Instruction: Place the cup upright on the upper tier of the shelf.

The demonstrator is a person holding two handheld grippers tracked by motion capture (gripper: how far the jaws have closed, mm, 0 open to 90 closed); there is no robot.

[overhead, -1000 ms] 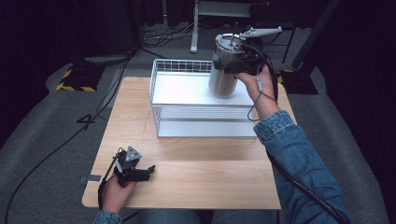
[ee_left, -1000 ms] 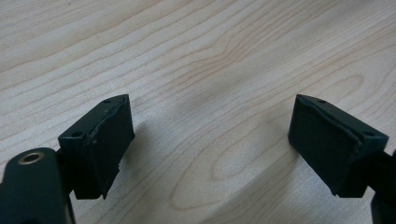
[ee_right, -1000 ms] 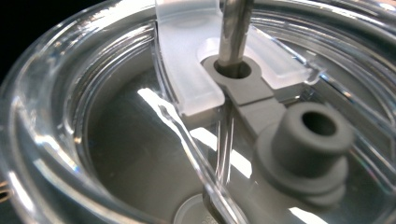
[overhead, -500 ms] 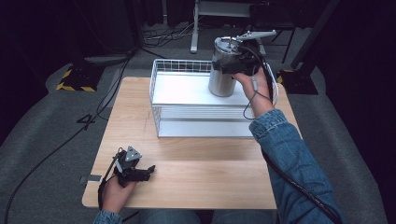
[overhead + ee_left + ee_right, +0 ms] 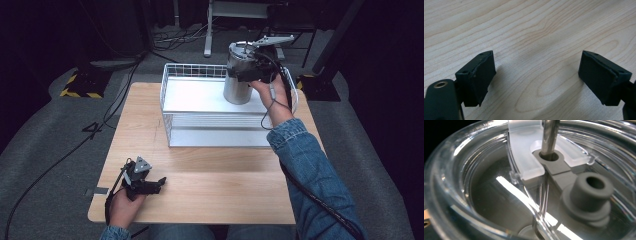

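High view, near edge: left gripper [image 5: 159, 183] parked on the wooden table [image 5: 225, 190], held low in the left hand [image 5: 122, 207], idle. Left gripper view: jaws spread wide, nothing between them, bare wood grain beneath.

Mid-table: white wire basket [image 5: 172, 117] standing on the far half of the table, solid white shelf on top, well apart from the left gripper.

Far right: steel tumbler [image 5: 237, 85] upright at the right rear of the basket's top shelf, base apparently on or just above the shelf; contact not resolvable. Right gripper [image 5: 250, 65] clamped at the tumbler's upper rim, right hand [image 5: 267, 92] behind it. Right gripper view: close over the clear lid [image 5: 499, 195], metal straw [image 5: 550, 135] through a grey grommet, grey spout plug [image 5: 590, 191] alongside; own jaws out of frame here.

Progress, judged: tumbler carried to the basket and at or near its resting spot. Left to do: settle it flat, let go at the rim, draw the right gripper clear without tipping it. Left side apparently not needed
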